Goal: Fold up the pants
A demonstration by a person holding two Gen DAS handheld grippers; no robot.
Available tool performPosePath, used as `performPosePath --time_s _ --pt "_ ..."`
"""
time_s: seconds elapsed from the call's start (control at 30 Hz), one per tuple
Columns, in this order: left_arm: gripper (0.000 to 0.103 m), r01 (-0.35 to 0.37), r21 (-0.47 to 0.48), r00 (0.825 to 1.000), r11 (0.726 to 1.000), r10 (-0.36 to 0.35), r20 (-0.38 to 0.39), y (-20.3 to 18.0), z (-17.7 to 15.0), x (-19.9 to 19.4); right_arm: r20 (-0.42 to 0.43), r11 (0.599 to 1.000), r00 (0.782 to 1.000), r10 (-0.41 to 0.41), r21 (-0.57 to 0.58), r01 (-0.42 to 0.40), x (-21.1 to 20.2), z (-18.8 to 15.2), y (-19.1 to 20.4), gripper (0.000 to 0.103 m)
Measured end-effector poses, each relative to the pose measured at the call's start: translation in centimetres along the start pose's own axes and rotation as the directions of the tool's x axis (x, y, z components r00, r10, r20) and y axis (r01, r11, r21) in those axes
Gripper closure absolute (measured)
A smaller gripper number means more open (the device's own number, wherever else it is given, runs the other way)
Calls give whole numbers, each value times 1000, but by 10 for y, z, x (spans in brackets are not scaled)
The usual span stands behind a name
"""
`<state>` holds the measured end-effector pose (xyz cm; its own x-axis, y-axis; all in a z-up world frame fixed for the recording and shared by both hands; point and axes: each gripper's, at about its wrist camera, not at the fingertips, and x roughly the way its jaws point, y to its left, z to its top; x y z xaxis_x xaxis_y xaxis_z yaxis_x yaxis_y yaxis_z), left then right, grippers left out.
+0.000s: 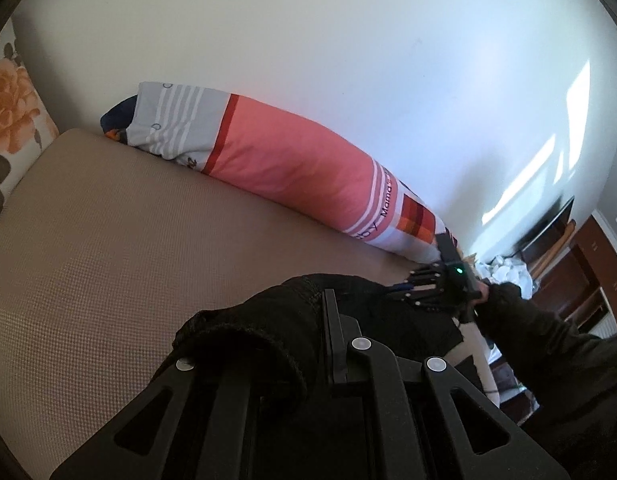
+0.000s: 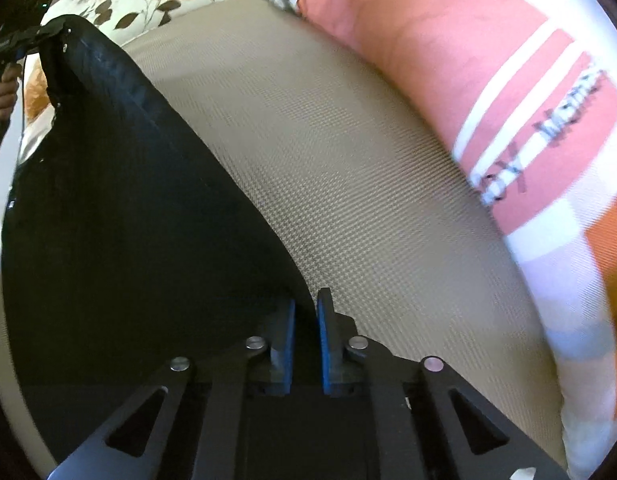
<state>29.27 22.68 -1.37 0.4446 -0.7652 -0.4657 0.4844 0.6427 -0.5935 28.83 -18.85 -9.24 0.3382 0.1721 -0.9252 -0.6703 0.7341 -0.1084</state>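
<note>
Black pants [image 2: 120,200] pinched in both claws, left claw [image 1: 328,320] tips buried under cloth, right claw [image 2: 306,320] blurred.

The pants [image 2: 120,184] are matt black cloth with a ribbed, knitted edge. The bed cover [image 1: 108,240] is beige cloth with a fine, rough waffle weave. The long pillow [image 1: 292,164] is smooth printed cotton in pink. Both grippers, left [image 1: 328,320] and right [image 2: 306,320], are matt black plastic with shiny metal pins; the right has blue pads [image 2: 323,344].
</note>
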Motion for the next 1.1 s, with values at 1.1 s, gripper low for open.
performPosePath --time_s 1.1 --pt "76 -147 95 907 985 172 -384 -15 -208 -82 2 964 997 -83 253 80 -70 -182 230 97"
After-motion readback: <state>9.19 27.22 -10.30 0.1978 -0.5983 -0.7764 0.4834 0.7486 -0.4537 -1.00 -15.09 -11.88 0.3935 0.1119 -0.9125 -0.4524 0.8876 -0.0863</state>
